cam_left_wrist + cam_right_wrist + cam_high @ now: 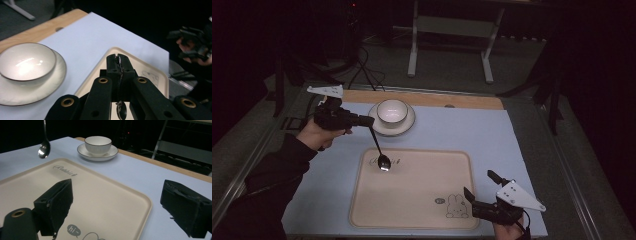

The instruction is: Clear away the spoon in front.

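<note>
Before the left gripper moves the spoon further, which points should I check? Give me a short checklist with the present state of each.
1. Grip on the spoon: ok. The left gripper has its jaws shut on the handle, also seen in the left gripper view.
2. Spoon clear of the surface: ok. In the right gripper view its head hangs above the tray, touching nothing.
3. Bowl upright on its saucer: ok.
4. Bowl empty: ok, the left gripper view shows a bare white inside.
5. Right gripper out of the way: ok. It is open, holds nothing, and sits at the tray's near right corner.
6. Spoon head clean or loaded: cannot tell.
</note>
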### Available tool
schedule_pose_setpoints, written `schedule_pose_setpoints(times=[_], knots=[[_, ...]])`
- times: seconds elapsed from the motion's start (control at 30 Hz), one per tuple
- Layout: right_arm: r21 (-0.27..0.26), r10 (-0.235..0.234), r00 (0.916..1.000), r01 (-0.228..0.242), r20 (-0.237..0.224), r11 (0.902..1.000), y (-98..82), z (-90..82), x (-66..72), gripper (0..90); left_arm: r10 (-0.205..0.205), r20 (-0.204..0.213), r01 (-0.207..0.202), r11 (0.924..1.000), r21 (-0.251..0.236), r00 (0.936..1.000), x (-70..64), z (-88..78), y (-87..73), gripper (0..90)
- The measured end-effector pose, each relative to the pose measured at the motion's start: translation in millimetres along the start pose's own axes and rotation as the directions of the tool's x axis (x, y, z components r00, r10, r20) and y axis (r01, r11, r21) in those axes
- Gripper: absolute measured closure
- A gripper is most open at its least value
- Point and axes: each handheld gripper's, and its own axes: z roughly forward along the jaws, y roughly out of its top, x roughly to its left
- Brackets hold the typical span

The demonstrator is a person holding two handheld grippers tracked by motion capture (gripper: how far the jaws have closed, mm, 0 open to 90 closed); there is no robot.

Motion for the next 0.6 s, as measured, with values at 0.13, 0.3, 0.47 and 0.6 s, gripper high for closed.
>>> schedule_pose_setpoints(times=[0.13, 0.3, 0.47, 0.6], knots=[[-0.001, 0.0, 1.0, 0.0, -0.001, 1.0, -0.1, 0.5, -0.2, 11.1, 0.016, 0.044, -0.018, 0.9991, 0.037, 0.9989, -4.7, 6.6, -3.0, 89.8], [0.001, 0.0, 1.0, 0.0, -0.001, 1.0, -0.2, 0.8, 0.1, 11.1, 0.029, 0.09, -0.036, 0.996, 0.082, 0.9955, -8.9, 17.4, -8.7, 89.8], [0.002, 0.004, 1.0, -0.004, -0.003, 1.0, -0.3, 1.1, 0.1, 11.1, 0.029, 0.127, -0.045, 0.9912, 0.125, 0.9915, -11.7, 28.8, -14.8, 89.7], [0.001, 0.002, 1.0, -0.002, -0.004, 1.0, -0.4, 1.2, 0.0, 11.1, 0.027, 0.172, -0.054, 0.9858, 0.159, 0.9848, -14.3, 37.5, -20.1, 89.7]])
